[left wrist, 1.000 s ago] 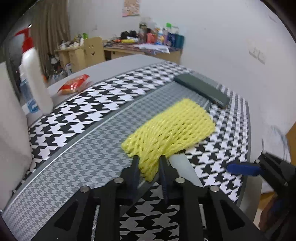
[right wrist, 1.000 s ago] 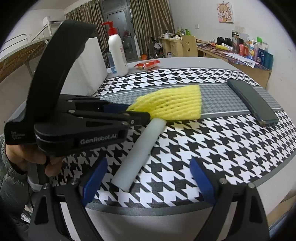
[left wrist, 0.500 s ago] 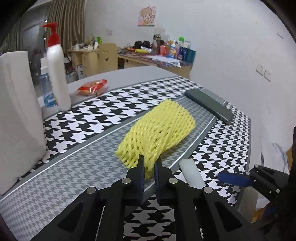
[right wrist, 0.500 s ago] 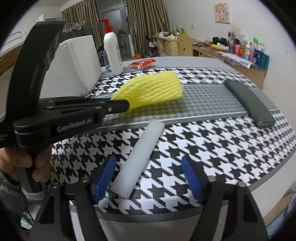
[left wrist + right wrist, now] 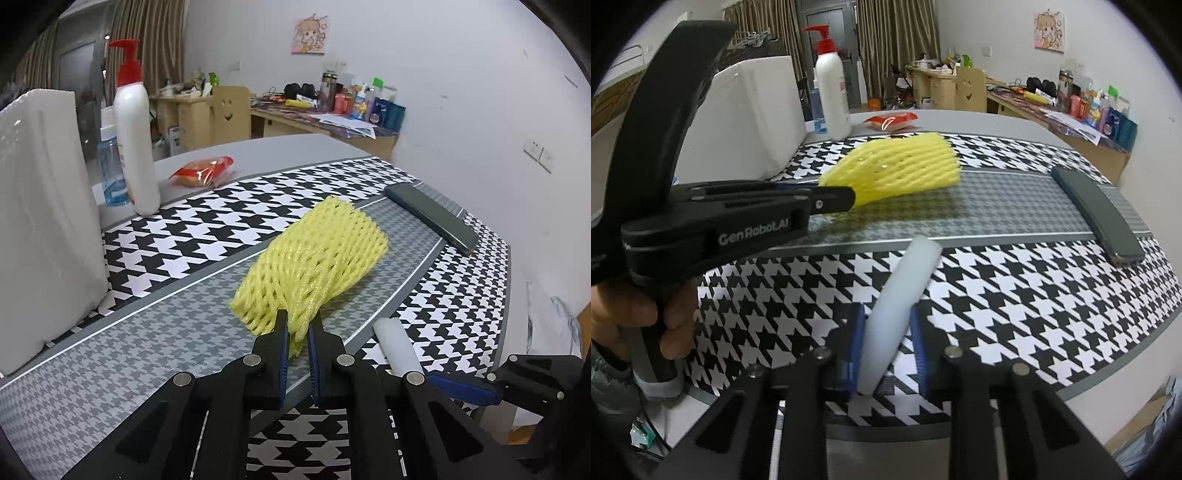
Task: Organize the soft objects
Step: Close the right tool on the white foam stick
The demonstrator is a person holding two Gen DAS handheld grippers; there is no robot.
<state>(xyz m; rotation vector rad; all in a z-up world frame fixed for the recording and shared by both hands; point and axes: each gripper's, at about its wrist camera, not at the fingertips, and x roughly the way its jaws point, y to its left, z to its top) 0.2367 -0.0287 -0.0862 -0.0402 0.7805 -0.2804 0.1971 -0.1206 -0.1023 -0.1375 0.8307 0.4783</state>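
White walls, a cartoon poster [image 5: 309, 36] at 12 o'clock, brown curtains [image 5: 147, 48] at 11, cluttered wooden desk [image 5: 325, 125] beneath.

Yellow foam net sleeve [image 5: 314, 258], open mesh, matt; white foam rod [image 5: 901, 306], smooth, matt; houndstooth cloth [image 5: 1015, 295]; pump bottle [image 5: 135, 140], glossy plastic.

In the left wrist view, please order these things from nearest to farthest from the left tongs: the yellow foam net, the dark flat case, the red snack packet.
1. Yellow foam net: pinched at its near end in the left tongs.
2. Dark flat case: farther, ahead to the right on the patterned cloth.
3. Red snack packet: farthest, ahead to the left, beyond the cloth's far edge.
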